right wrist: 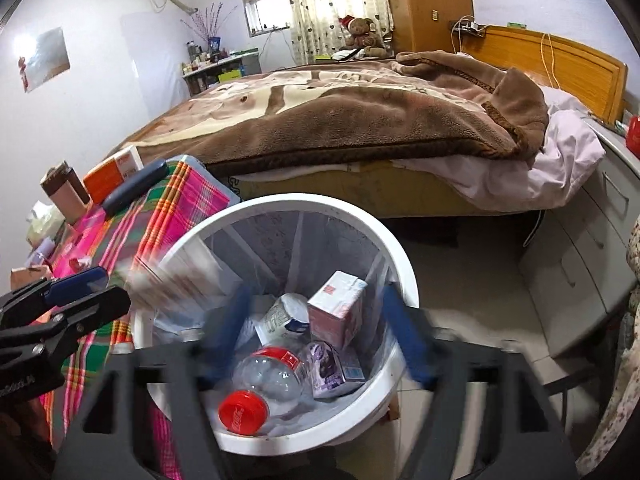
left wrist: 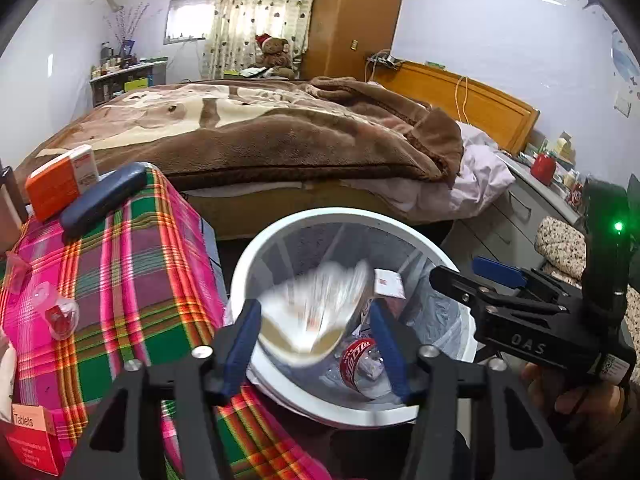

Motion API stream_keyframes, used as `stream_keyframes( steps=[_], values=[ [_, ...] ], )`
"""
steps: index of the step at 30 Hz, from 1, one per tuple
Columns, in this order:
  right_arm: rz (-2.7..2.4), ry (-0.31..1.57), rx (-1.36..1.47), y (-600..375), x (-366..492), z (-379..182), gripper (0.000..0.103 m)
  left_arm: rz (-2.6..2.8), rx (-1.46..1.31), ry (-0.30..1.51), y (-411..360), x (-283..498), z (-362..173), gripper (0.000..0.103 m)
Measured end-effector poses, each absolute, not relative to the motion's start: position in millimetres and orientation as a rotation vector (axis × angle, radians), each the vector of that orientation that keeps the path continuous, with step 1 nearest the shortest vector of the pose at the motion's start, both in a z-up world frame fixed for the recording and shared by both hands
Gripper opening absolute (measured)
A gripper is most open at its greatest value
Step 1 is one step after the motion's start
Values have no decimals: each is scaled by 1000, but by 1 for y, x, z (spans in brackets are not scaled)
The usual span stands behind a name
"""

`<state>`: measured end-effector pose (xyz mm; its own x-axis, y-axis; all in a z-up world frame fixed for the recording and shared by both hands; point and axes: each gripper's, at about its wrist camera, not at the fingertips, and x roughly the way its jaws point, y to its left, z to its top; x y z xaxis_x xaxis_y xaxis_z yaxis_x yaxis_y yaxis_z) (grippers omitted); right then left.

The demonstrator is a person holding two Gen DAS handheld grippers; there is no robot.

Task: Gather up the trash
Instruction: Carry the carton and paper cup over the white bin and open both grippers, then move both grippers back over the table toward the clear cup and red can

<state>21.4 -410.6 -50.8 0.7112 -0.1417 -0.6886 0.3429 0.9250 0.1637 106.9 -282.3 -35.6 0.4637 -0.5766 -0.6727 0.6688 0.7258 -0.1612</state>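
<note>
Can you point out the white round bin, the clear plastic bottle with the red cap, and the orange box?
White round plastic bin point(right wrist: 394, 268): right wrist view, far rim.
Clear plastic bottle with red cap point(right wrist: 243, 411): right wrist view, cap.
Orange cardboard box point(left wrist: 54, 188): left wrist view, orange face.

White round plastic bin point(right wrist: 404, 276): smooth, glossy rim. Clear plastic bottle with red cap point(right wrist: 268, 380): shiny, crinkled. Pink-white cardboard carton point(right wrist: 340, 308): matt. Pink-green plaid cloth point(left wrist: 132, 264): woven, matt. Brown fleece blanket point(left wrist: 280, 136): fuzzy. Black plastic gripper frames, matt; blue pads point(left wrist: 240, 340) look rubbery.
</note>
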Motion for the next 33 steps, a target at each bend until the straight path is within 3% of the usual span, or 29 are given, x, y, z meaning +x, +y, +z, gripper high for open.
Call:
stream_keyframes(
  steps=[33],
  values=[
    [-75, 640, 252, -305, 48, -25, 75, -465, 9, 700, -102, 122, -13, 62]
  ],
)
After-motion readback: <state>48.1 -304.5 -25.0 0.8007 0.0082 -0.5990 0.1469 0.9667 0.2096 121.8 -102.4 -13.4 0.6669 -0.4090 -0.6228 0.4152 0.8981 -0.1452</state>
